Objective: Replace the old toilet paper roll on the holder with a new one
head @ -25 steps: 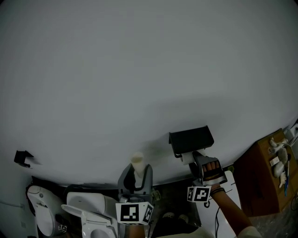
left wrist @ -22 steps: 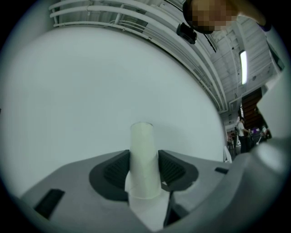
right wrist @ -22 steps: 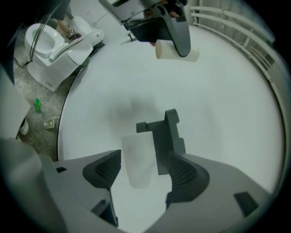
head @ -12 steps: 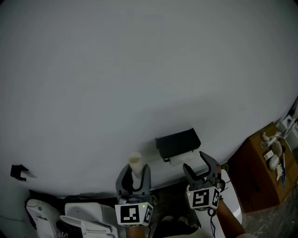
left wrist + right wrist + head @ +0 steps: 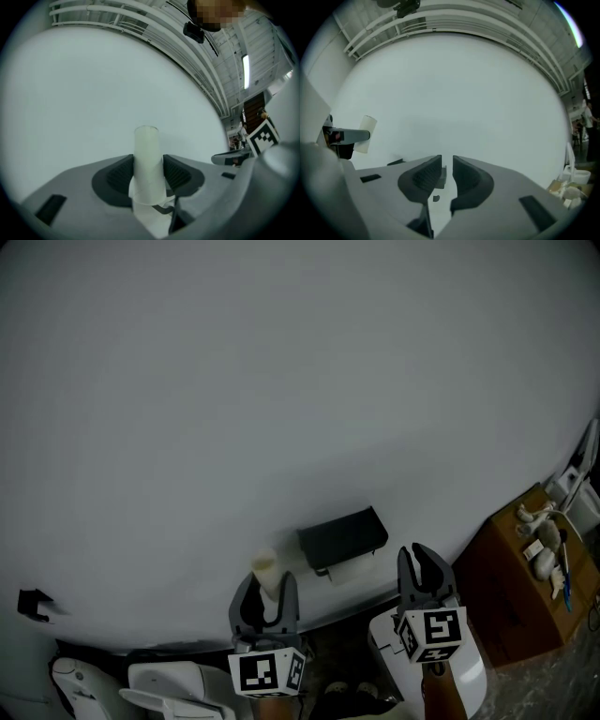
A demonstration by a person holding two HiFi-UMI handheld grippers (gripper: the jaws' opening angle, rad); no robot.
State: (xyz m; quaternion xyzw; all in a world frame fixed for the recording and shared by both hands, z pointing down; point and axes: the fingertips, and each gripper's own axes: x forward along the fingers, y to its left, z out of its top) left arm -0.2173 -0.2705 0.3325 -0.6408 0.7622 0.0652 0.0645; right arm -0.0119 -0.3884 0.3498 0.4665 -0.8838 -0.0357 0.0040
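Against the pale wall, a black holder hangs between the two grippers and slightly above them. On the left gripper, the fingers clamp the old roll's bare cardboard tube, which stands upright between them with its top poking past their tips. On the right gripper, the fingers have just been closing to a narrow gap, with nothing between them.

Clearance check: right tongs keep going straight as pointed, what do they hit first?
Right tongs, just closing with nothing between them, face only the bare white wall; how far off is unclear.
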